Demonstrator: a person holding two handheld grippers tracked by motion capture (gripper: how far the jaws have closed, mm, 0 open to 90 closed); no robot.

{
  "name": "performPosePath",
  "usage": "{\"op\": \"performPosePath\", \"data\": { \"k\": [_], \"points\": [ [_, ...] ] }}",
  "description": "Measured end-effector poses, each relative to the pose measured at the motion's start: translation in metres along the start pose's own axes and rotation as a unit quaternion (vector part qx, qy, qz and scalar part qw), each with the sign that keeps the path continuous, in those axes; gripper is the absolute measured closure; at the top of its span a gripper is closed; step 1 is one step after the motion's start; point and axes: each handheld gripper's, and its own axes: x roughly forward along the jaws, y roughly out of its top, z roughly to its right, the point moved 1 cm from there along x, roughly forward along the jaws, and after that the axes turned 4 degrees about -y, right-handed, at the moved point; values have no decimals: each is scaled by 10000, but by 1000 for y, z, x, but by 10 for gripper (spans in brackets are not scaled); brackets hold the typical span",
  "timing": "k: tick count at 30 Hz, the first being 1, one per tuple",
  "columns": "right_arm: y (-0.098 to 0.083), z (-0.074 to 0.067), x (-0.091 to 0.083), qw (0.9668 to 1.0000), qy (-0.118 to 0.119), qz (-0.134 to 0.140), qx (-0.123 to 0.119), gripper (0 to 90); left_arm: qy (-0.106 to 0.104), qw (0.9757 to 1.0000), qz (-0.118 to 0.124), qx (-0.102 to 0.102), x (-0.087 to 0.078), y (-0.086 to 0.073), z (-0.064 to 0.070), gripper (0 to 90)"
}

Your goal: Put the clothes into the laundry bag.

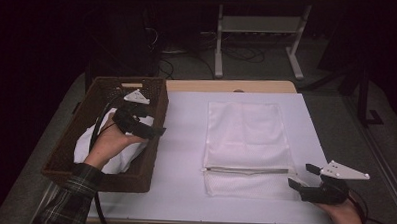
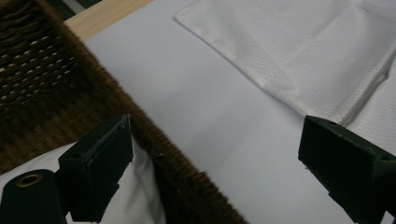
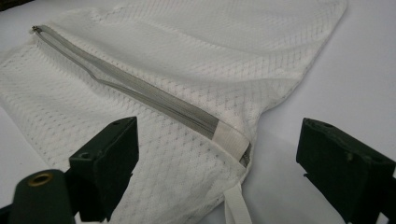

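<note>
Dark floor and the legs of another bench lie beyond the far edge of my table (image 1: 183,191), whose top is covered by a white sheet with a strip of bare wood showing along the far side. On the left edge sits a brown woven basket (image 1: 157,98) with a crumpled white cloth (image 1: 119,162) lying in it. My left gripper (image 1: 151,132) hangs over the basket's right wall, pointing toward the middle of the table; seen in the left gripper view, its jaws are spread wide with nothing between them, one pad above the cloth (image 2: 140,196) inside the basket (image 2: 46,79) and the other out over the white sheet.

A white mesh laundry bag (image 1: 248,139) lies flat in the middle of the table, reaching toward the near edge, with its grey zipper (image 1: 247,169) running across it close to the near end. My right gripper (image 1: 301,177) rests near the table's near right corner, just beside the bag's near right corner. In the right gripper view its fingers (image 3: 109,163) stand wide apart and grip nothing: the bag (image 3: 187,70) and the end of the zipper (image 3: 163,105) lie ahead of and between them, untouched, and a white fabric tab (image 3: 236,205) hangs from the bag's corner.
</note>
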Motion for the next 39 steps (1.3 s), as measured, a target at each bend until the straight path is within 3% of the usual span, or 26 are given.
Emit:
{"op": "performPosePath", "data": {
  "k": [22,33,39],
  "points": [
    [0,-1,1,10000,1,-25,-12,127,631,9973,-246,-281,-21,-48,-54,97],
    [-1,-2,2,10000,7,-36,-7,126,852,9943,-522,-362,-18,-70,-79,97],
    [-1,-1,3,10000,4,-40,-15,126,844,9926,-686,-532,-14,-79,-93,118]
  ]
}}
